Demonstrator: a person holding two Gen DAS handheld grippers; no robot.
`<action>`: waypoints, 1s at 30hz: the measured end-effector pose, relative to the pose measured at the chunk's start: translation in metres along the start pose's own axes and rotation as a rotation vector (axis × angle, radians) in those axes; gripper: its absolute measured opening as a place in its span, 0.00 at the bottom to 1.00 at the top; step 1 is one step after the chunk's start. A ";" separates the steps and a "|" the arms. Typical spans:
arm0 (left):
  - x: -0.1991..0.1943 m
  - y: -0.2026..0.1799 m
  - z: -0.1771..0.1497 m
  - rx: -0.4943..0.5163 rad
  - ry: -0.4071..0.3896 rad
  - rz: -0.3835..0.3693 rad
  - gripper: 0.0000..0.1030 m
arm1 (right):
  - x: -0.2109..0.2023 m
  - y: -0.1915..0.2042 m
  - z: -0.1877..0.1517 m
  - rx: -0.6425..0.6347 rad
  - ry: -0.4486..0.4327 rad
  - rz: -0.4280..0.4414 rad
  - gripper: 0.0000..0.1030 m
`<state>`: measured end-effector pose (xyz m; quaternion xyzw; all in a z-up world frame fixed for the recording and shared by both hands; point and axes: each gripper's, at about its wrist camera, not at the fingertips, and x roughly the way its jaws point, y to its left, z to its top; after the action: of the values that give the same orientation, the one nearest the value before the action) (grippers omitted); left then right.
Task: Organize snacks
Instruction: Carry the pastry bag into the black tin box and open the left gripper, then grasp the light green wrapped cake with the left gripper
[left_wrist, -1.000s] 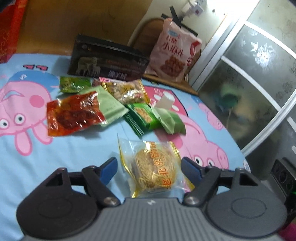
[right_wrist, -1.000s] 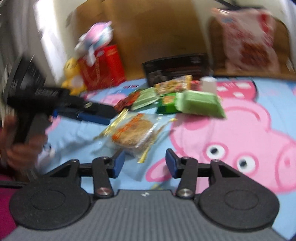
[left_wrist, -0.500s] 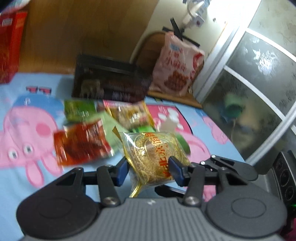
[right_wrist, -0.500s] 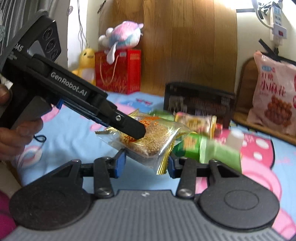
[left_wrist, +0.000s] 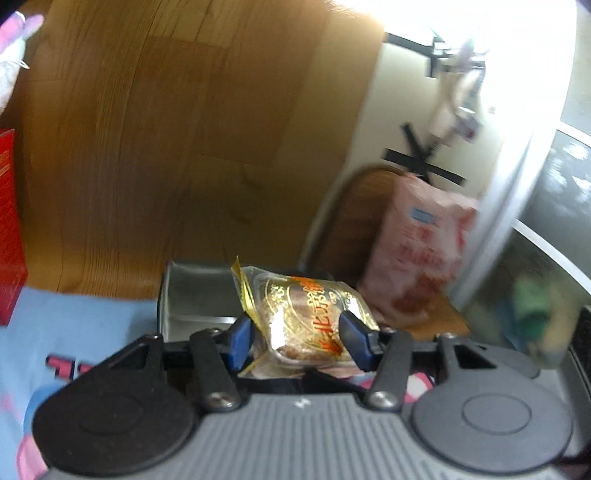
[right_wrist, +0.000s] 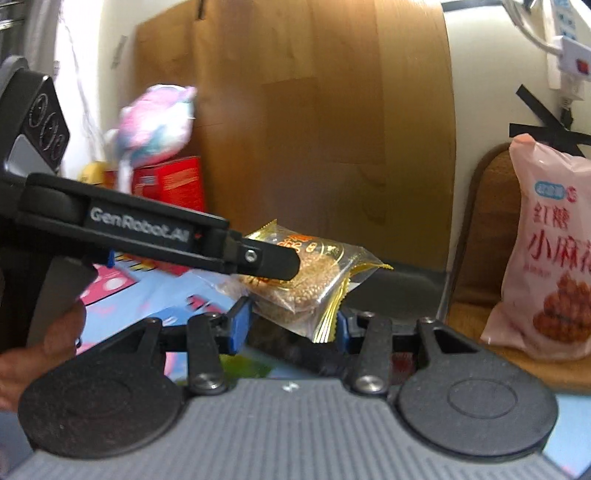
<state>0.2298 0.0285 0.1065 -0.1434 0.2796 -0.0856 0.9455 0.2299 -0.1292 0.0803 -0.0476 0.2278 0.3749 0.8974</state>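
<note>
A clear, gold-edged snack packet (left_wrist: 310, 314) with a round sesame cake inside hangs in the air above the bed. My left gripper (left_wrist: 299, 332) is shut on it, its blue pads against both sides while the jaws are opening slightly. The right wrist view shows the same packet (right_wrist: 314, 273) under a black left finger (right_wrist: 266, 258). My right gripper (right_wrist: 291, 325) is open just below, with the packet's lower corner between its fingers. A black box (left_wrist: 195, 291) lies just beyond the packet.
A large pink snack bag (right_wrist: 550, 258) leans on a wooden chair (right_wrist: 480, 221) at the right. A red box (right_wrist: 173, 181) and a plush toy (right_wrist: 155, 118) stand back left by the wooden board. A person's hand (right_wrist: 37, 350) grips the left handle above the blue cartoon blanket (right_wrist: 147, 291).
The left gripper closed on the packet and lifted it off the blanket. Both grippers rose and moved toward the black box, and the pile of other snacks dropped out of view.
</note>
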 end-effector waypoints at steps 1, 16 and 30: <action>0.012 0.004 0.003 -0.008 0.008 0.011 0.50 | 0.010 -0.003 0.001 -0.002 0.022 -0.013 0.50; -0.044 0.020 -0.081 -0.093 0.005 -0.106 0.52 | -0.107 -0.079 -0.081 0.305 0.000 -0.082 0.50; -0.112 0.008 -0.170 -0.040 0.106 -0.112 0.55 | -0.116 -0.046 -0.139 0.478 0.100 0.080 0.52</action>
<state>0.0437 0.0247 0.0241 -0.1728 0.3226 -0.1405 0.9200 0.1387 -0.2737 0.0044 0.1567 0.3560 0.3426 0.8552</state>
